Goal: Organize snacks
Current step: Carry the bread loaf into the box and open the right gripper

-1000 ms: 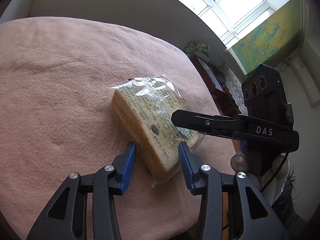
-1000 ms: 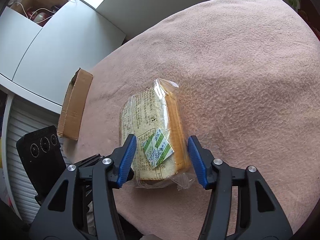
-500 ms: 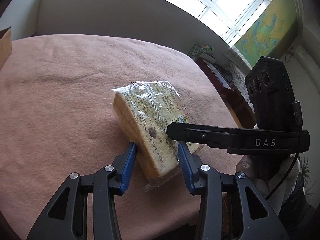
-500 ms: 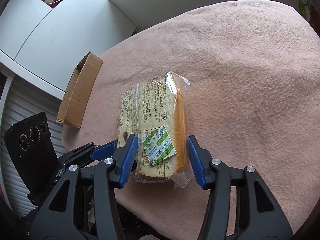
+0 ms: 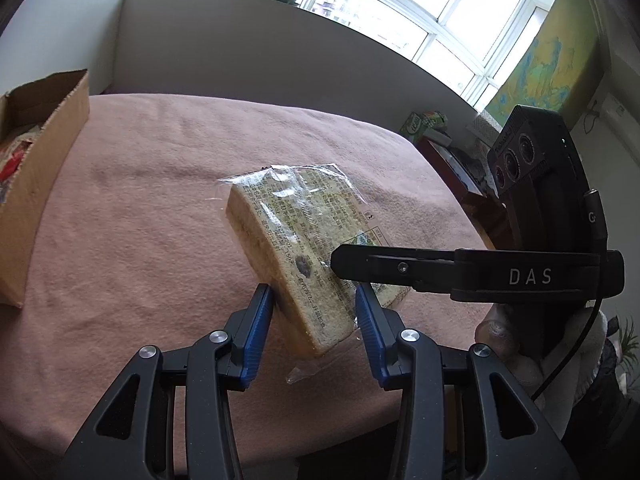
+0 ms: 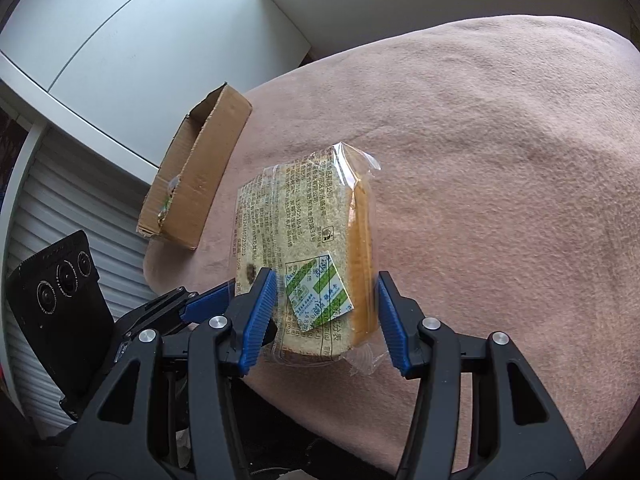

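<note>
A clear-wrapped pack of sliced bread (image 5: 296, 232) is held up above the pink cloth (image 5: 140, 216), tilted. My left gripper (image 5: 314, 312) and my right gripper (image 6: 326, 308) both straddle its near end. The left blue pads (image 5: 258, 320) stand close to the bread's sides; contact is unclear. The right pads (image 6: 258, 312) bracket the bread (image 6: 304, 240) and its green-and-white label (image 6: 318, 292); a gap shows on the right side. The right gripper also shows in the left wrist view (image 5: 460, 270).
An open cardboard box (image 5: 36, 172) stands at the table's left edge, with snack wrappers inside; it also shows in the right wrist view (image 6: 200, 176). A wall and windows lie beyond. A green box (image 5: 424, 122) sits on furniture at the far right.
Both grippers and the bread have risen and tilted up from the cloth. The cardboard box has come into the left wrist view and looms larger in the right.
</note>
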A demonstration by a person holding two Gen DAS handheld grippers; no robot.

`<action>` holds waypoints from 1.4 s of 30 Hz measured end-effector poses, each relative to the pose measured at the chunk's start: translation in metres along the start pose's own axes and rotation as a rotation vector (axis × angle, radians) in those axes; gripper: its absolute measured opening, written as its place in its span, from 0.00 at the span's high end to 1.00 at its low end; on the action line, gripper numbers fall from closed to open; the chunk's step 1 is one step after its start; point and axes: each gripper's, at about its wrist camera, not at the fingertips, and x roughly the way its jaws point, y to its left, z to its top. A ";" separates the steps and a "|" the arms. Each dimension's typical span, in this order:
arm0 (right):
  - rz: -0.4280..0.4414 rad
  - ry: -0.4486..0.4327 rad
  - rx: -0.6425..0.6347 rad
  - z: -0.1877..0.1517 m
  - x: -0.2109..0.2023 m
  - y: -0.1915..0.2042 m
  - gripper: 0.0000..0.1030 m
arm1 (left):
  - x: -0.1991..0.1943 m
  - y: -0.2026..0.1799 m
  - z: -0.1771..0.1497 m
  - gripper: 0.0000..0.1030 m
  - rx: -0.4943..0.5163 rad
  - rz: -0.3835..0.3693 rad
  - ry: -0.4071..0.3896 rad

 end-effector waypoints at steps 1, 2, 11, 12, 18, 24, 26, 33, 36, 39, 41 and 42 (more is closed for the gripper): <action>0.003 -0.001 -0.009 0.002 0.001 0.006 0.49 | -0.005 0.004 0.000 0.61 0.000 0.004 -0.009; 0.006 -0.003 -0.018 0.004 0.002 0.012 0.49 | -0.010 0.006 0.000 0.61 -0.004 0.009 -0.018; 0.037 -0.006 -0.134 0.029 0.022 0.076 0.49 | -0.058 0.043 0.008 0.61 -0.039 0.065 -0.116; 0.041 -0.005 -0.146 0.032 0.025 0.083 0.49 | -0.062 0.048 0.008 0.61 -0.044 0.073 -0.127; 0.062 0.002 -0.215 0.048 0.046 0.122 0.49 | -0.086 0.074 0.014 0.61 -0.079 0.122 -0.179; 0.078 0.001 -0.277 0.067 0.067 0.160 0.49 | -0.107 0.098 0.024 0.61 -0.120 0.166 -0.234; 0.089 0.004 -0.289 0.073 0.075 0.169 0.49 | -0.113 0.106 0.026 0.61 -0.133 0.179 -0.248; 0.121 0.028 -0.321 0.091 0.109 0.195 0.49 | -0.123 0.141 0.035 0.61 -0.166 0.227 -0.271; 0.124 0.038 -0.329 0.094 0.124 0.202 0.49 | -0.124 0.155 0.038 0.61 -0.185 0.245 -0.267; 0.126 0.051 -0.321 0.101 0.142 0.206 0.49 | -0.123 0.167 0.040 0.61 -0.197 0.266 -0.260; 0.129 0.057 -0.318 0.104 0.149 0.208 0.49 | -0.123 0.171 0.041 0.61 -0.203 0.276 -0.258; 0.132 0.060 -0.317 0.106 0.152 0.208 0.49 | -0.123 0.173 0.042 0.61 -0.204 0.281 -0.258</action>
